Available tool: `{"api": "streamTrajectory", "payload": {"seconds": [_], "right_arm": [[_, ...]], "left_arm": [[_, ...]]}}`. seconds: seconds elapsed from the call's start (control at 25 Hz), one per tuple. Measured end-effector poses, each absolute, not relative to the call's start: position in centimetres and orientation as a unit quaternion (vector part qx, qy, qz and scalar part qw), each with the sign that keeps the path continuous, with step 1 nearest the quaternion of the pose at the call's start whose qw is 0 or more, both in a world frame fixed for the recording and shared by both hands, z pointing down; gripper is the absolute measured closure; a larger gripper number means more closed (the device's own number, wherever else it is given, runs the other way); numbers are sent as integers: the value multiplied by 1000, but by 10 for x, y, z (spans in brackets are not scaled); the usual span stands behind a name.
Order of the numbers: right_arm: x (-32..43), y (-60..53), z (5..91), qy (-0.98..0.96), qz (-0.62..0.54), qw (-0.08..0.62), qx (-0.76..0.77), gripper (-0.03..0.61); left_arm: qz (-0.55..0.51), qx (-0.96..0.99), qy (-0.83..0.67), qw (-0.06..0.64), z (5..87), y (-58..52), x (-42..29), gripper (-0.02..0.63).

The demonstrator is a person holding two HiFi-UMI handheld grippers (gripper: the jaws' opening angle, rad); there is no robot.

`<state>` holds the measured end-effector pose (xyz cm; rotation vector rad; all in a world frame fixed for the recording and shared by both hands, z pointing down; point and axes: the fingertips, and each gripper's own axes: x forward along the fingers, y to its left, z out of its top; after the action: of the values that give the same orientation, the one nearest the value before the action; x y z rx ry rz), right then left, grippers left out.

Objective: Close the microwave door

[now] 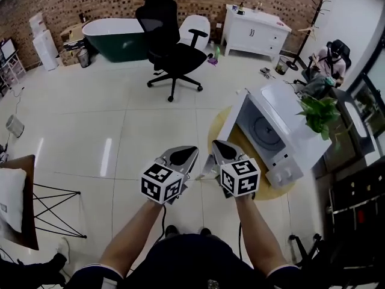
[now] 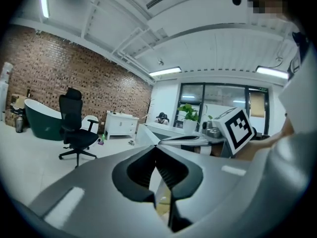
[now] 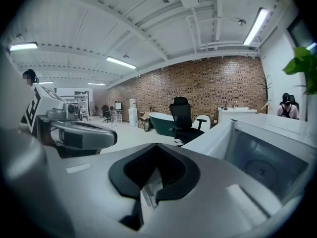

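1. Head view shows a white microwave (image 1: 298, 146) on a round wooden table (image 1: 218, 131), ahead and to the right of the person; its door (image 1: 233, 120) stands swung open to the left, so the cavity and the turntable (image 1: 264, 132) are bare to see
2. Left gripper (image 1: 183, 155) is held out low in front of the person; in the left gripper view its jaws (image 2: 156, 148) are drawn together at the tips with nothing between them
3. Right gripper (image 1: 222, 149) sits just beside the left one, nearer the microwave; in the right gripper view its jaws (image 3: 156, 146) are likewise pressed together and empty
4. In the right gripper view the open door (image 3: 213, 139) rises just right of the jaws, apart from them, and the cavity (image 3: 262, 165) lies beyond it; the left gripper (image 3: 74, 133) shows at the left
5. A leafy potted plant (image 1: 319, 113) stands at the far side of the microwave
6. Farther back a black office chair (image 1: 171, 47) stands on the pale tiled floor, with a dark green bathtub (image 1: 114, 38) and a white cabinet (image 1: 252, 32) along the brick wall, and a seated person (image 1: 331, 62) at the far right
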<state>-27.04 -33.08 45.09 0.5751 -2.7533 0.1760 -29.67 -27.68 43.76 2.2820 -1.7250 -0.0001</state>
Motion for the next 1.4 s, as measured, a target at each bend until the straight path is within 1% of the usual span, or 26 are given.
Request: {"api": "streamTrajectory", "payload": {"seconds": [0.32, 0.68, 0.96, 1.2, 1.4], "right_arm": [[-191, -355, 451, -942, 71, 161, 286, 577], [-122, -398, 451, -916, 73, 167, 356, 577], [-85, -429, 451, -901, 73, 173, 390, 577], [-77, -438, 450, -904, 79, 168, 386, 577], [-60, -438, 442, -900, 82, 140, 405, 577]], "left_arm": [[7, 832, -537, 142, 439, -305, -234, 601], [16, 864, -484, 138, 434, -328, -174, 601], [22, 869, -476, 131, 430, -337, -161, 603], [26, 869, -476, 130, 428, -345, -155, 601], [50, 873, -467, 128, 440, -353, -143, 603]]}}
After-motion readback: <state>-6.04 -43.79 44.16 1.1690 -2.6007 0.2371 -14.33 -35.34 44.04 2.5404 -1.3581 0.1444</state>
